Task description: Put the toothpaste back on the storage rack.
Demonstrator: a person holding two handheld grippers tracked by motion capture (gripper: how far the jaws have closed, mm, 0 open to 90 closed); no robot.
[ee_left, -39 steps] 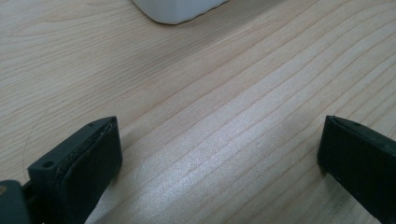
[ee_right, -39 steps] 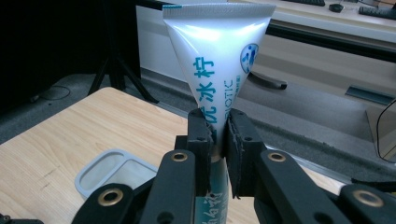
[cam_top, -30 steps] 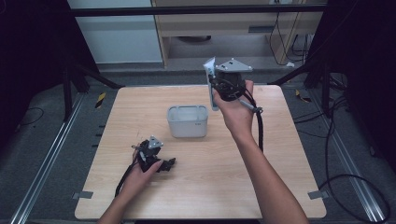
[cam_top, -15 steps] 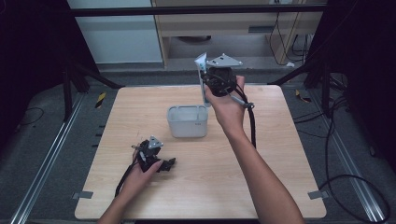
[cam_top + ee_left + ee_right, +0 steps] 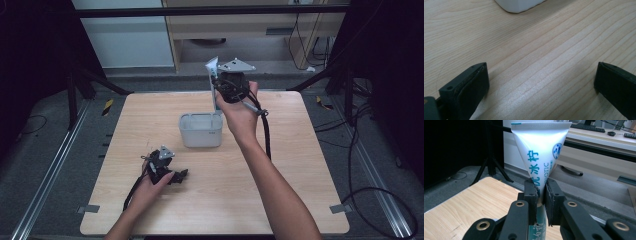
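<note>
Drifting left over the last second, my right gripper now carries its white tube from above the far edge of the table to a spot just over the back rim of the grey bin. From the right gripper view I see the jaws pinched tight on the tube below its flat crimped end, which stands uppermost, blue lettering facing me; the capped end hangs downward behind the jaws. Down by the near left part of the table my left gripper has not budged, resting low on the wood, and in the left gripper view its jaws stand wide apart with nothing but bare grain between them and a corner of the bin showing at the top.

Room to move: open wood lies all around the bin, broad on the right half and along the near edge, and the left gripper sits well apart from the bin. Beyond the far edge the floor drops away toward a cabinet.

As for the bin, it stands upright near the table's middle, and I cannot tell whether anything lies inside
</note>
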